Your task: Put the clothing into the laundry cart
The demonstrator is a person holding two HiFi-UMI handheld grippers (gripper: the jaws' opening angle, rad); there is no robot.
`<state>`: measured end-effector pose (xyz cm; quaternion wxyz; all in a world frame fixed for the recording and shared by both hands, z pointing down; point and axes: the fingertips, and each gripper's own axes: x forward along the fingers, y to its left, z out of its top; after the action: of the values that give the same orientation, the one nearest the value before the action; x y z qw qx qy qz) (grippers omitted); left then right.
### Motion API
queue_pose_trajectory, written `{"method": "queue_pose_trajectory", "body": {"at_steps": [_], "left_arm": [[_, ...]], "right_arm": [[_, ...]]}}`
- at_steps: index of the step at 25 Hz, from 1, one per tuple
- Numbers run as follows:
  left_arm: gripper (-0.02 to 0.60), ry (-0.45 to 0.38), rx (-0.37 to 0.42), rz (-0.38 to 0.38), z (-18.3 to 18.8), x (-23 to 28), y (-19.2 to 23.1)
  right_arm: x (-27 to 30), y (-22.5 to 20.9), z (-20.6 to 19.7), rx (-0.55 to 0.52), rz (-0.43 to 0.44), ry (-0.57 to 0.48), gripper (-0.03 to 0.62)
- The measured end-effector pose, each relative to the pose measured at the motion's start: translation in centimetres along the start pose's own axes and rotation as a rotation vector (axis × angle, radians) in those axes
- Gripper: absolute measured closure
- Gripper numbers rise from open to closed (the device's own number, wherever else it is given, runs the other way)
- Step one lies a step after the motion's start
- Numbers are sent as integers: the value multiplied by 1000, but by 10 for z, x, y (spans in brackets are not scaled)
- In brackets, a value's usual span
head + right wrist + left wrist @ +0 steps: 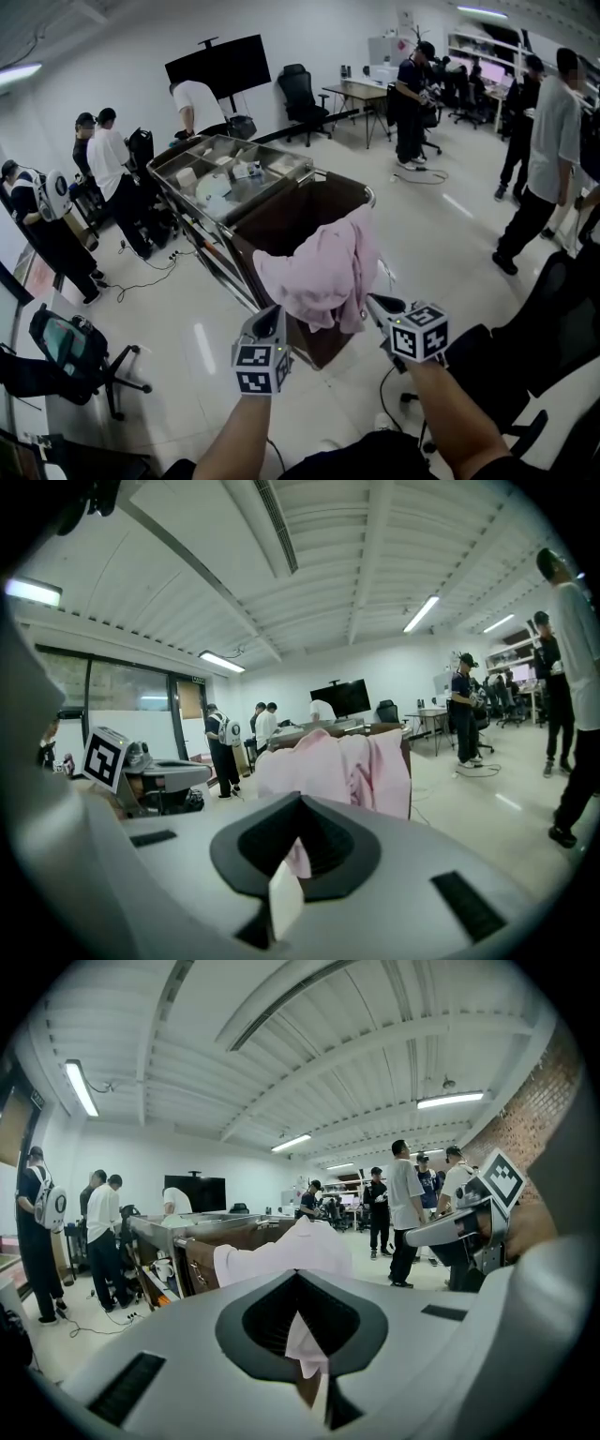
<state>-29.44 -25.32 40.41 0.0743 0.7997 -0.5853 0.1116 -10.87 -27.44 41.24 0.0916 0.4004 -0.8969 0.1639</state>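
Head view | pink garment (pixel 323 272) | crumpled, draped over laundry cart (pixel 281 223) rim

The clothing (pixel 323 267) is soft, matt pink cloth, creased where it drapes. The laundry cart (pixel 281 223) has a shiny metal frame and a dull dark-brown bag; the floor (pixel 450 216) is smooth and glossy.

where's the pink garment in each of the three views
Head view: the pink garment is just below centre, at the near edge of the laundry cart.
Left gripper view: the garment is at centre, in front of the cart, with an edge running into the jaws.
Right gripper view: the garment is at centre, covering most of the cart.
Shared landmark: the black screen behind the cart, visible in all three.
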Motion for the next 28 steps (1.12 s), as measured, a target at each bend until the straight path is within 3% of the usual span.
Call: {"method": "queue_pose_trajectory", "body": {"at_steps": [28], "left_arm": [[583,29,-46,84,-22,5,-30]], "right_arm": [[-13,-24,-19,-5,99,57,591]]}}
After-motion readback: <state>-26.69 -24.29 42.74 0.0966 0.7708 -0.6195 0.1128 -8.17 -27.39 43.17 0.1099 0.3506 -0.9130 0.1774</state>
